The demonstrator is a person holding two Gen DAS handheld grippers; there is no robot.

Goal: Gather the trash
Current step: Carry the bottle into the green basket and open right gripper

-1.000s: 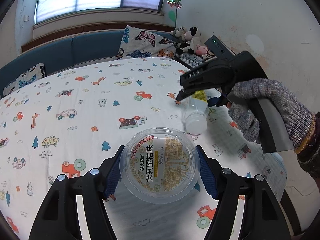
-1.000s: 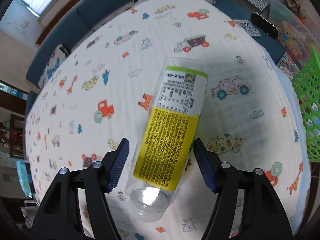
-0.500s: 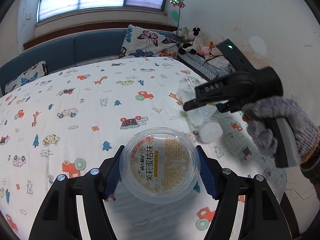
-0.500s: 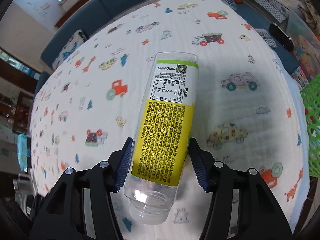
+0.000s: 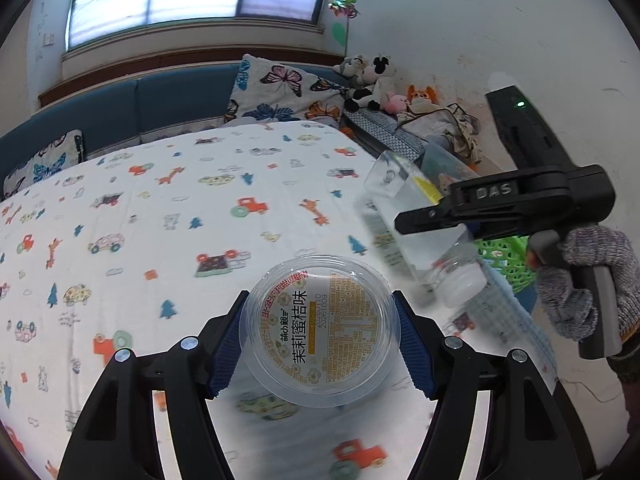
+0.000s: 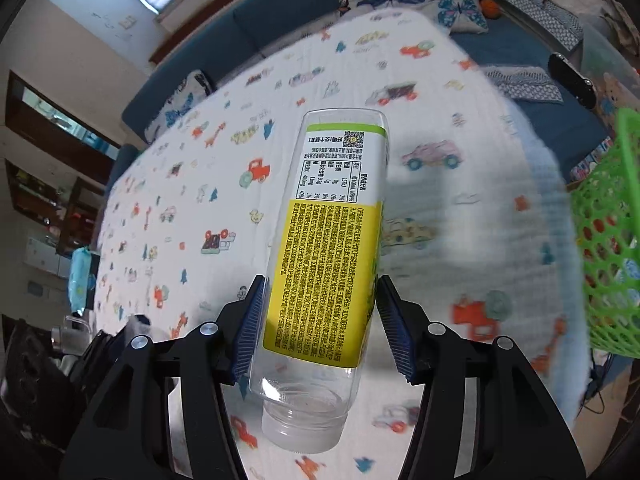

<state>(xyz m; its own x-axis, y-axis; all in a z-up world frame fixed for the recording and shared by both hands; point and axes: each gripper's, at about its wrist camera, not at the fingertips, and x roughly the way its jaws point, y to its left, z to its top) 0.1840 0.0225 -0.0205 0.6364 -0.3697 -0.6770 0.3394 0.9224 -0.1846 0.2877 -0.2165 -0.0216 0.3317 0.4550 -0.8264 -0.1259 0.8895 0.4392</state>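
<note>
**Bottle and cup lifted over the printed tabletop**

We worked above a tabletop point(image 5: 168, 208) under a white cloth printed with cars and trees, a blue bench point(image 5: 120, 120) beyond it. Our right gripper point(image 6: 320, 328) had its jaws clamped on a clear bottle point(image 6: 332, 240) with a yellow label, cap end towards the camera. Our left gripper point(image 5: 320, 332) had its jaws clamped on a clear round cup point(image 5: 320, 328). Since a second earlier, the bottle had risen off the tabletop, nearer the green basket point(image 6: 604, 248).
</note>
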